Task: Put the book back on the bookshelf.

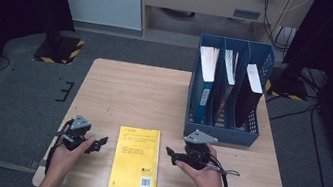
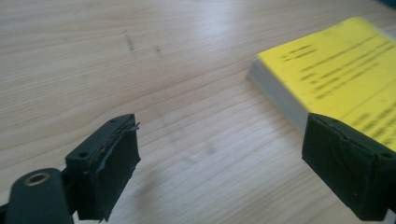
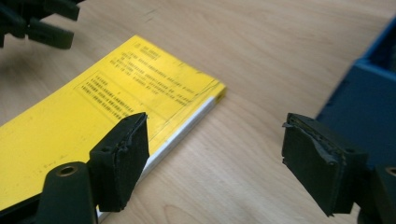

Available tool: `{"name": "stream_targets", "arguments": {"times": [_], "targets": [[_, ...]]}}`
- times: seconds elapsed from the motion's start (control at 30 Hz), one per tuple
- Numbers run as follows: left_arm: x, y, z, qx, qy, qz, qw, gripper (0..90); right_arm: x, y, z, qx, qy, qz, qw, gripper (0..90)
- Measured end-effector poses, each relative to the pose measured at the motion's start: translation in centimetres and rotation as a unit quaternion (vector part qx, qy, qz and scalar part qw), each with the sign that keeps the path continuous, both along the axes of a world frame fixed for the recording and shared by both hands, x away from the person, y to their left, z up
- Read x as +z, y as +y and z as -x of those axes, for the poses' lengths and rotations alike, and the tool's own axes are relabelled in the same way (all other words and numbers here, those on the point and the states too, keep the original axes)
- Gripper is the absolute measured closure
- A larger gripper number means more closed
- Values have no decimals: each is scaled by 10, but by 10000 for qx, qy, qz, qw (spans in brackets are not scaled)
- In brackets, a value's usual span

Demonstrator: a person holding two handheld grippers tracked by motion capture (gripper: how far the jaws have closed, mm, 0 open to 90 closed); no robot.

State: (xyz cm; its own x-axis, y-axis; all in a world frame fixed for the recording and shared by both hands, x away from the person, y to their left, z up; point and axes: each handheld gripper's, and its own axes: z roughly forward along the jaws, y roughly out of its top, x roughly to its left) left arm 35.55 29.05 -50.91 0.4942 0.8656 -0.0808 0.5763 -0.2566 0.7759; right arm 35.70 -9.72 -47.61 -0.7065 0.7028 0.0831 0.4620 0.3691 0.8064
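Observation:
A yellow book (image 1: 137, 158) lies flat near the table's front edge, between my two hands. My left gripper (image 1: 100, 142) rests just left of it, jaws open and pointing at its left side; in the left gripper view the book (image 2: 336, 79) lies ahead to the right, with nothing between the pads. My right gripper (image 1: 170, 156) sits just right of the book, jaws open toward its right edge. In the right gripper view the book (image 3: 116, 112) lies under and beyond the left pad (image 3: 122, 158), and bare table shows between the pads.
A blue three-slot file rack (image 1: 227, 90) with books standing in it occupies the table's right rear; its corner (image 3: 369, 93) is close to my right gripper. The wooden table (image 1: 129, 92) stretches bare behind the book. My left gripper (image 3: 35, 21) shows at the top left.

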Motion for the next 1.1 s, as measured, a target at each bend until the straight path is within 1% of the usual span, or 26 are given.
{"name": "stream_targets", "arguments": {"times": [0.03,0.07,0.1,0.17,0.2,0.23,0.27,0.3,0.33,0.4,0.43,0.47,0.5,0.6,0.63,0.7,0.73,0.77,0.8,0.87,0.9,0.93,0.97,1.0,1.07,1.1], "targets": [[2,-3,2,-29,-8,26,10000,124,-2,3,0,48,24,22,10000,238],[3,-5,4,-76,30,24,10000,130,-3,7,1,80,58,27,9999,239],[5,-9,7,-131,78,66,9999,138,-5,11,2,114,56,38,9999,242],[6,-16,16,-227,148,157,9995,165,-9,18,5,231,123,64,9996,242],[4,-23,20,-374,209,85,9990,176,-12,22,6,284,144,55,9995,242],[4,-28,24,-508,274,17,9983,176,-15,25,8,348,218,60,9991,242],[6,-31,26,-510,272,-9,9983,188,-18,29,9,420,256,103,9987,242],[8,-34,29,-470,169,-1,9988,224,-20,32,10,474,291,138,9984,241],[9,-37,31,-507,163,-8,9986,276,-24,36,11,499,371,142,9980,241],[5,-42,31,-683,310,-124,9971,291,-29,42,13,566,453,197,9972,250],[4,-44,31,-742,397,-65,9964,307,-31,44,13,611,507,224,9966,250],[3,-44,31,-788,439,27,9959,319,-33,46,14,630,542,222,9963,251],[3,-45,31,-807,458,42,9957,335,-35,47,14,635,582,180,9961,254],[-1,-49,31,-905,611,-88,9940,400,-40,51,13,645,692,206,9953,262],[-2,-50,30,-918,679,-64,9934,422,-41,52,12,654,746,193,9949,268],[-5,-51,29,-1025,766,9,9918,476,-44,53,12,619,806,223,9946,284],[-5,-52,29,-1076,782,74,9911,506,-46,54,12,649,857,249,9939,295],[-6,-52,29,-1086,787,78,9909,534,-48,54,12,654,898,165,9937,301],[-5,-53,29,-1079,788,54,9910,534,-49,55,13,627,944,121,9935,294],[-6,-52,29,-1062,799,65,9911,537,-49,56,14,597,891,139,9941,298],[-6,-52,29,-1036,792,89,9914,542,-49,56,14,554,904,106,9943,309],[-6,-51,29,-1026,783,81,9916,560,-50,55,14,546,857,69,9948,318],[-6,-51,28,-1031,730,42,9920,585,-51,55,15,512,846,39,9951,320],[-6,-52,27,-984,708,40,9926,613,-51,55,16,501,807,35,9955,322],[-4,-53,25,-955,622,-77,9934,653,-51,56,15,474,820,31,9955,325],[-4,-54,24,-953,597,-140,9936,656,-51,56,14,465,806,35,9957,327]]}}
